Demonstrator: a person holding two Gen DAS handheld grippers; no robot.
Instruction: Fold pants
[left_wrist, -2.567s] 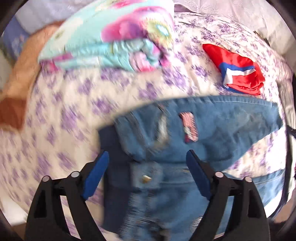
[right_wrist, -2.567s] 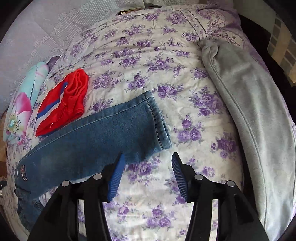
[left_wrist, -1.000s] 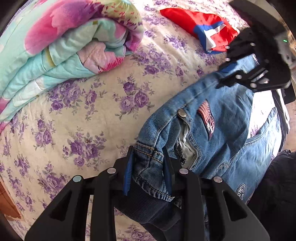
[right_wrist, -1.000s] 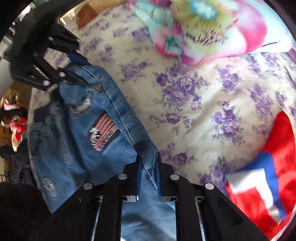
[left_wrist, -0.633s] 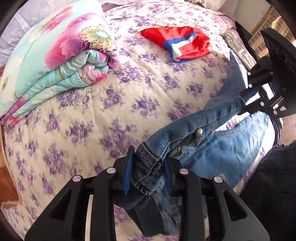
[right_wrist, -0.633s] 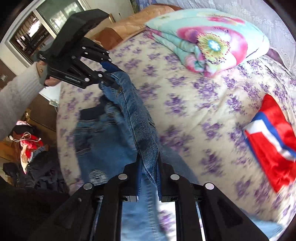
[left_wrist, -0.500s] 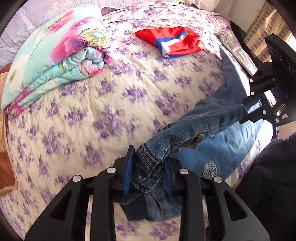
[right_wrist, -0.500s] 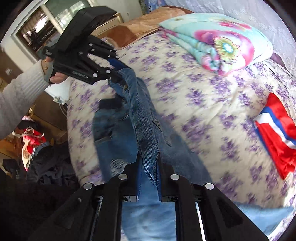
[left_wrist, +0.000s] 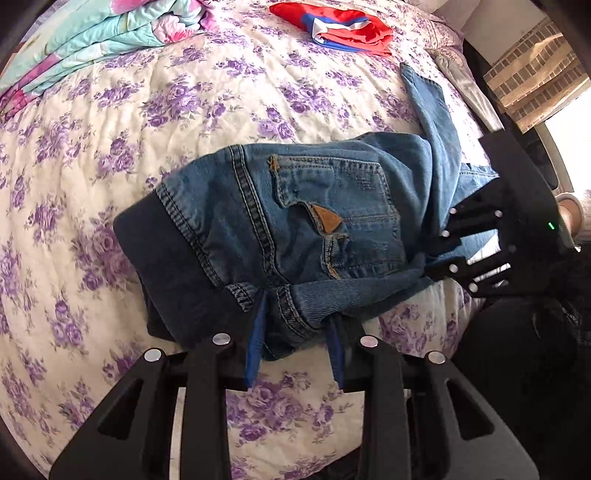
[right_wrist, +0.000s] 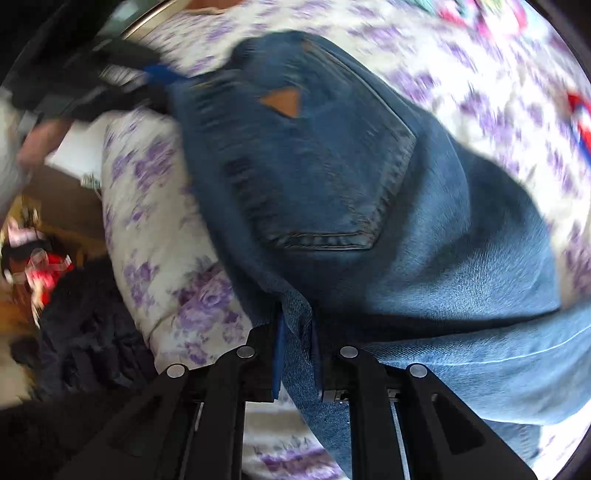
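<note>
Left wrist view shows the jeans (left_wrist: 317, 214) doubled lengthwise, back pocket up, on the bed (left_wrist: 110, 147), each gripper, left (left_wrist: 295, 332) and right (right_wrist: 297, 350), clenched on denim; crosswise folds remain.

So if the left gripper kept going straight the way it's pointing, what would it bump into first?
The left gripper is already shut on the blue denim jeans, so it would just push into that bunched denim. Beyond lies the purple-flowered white bedspread, though depth there is hard to judge.

Right hand-held gripper (right_wrist: 297, 354) clamped on jeans (right_wrist: 332, 166), floral bedspread (right_wrist: 147, 206) beneath
</note>
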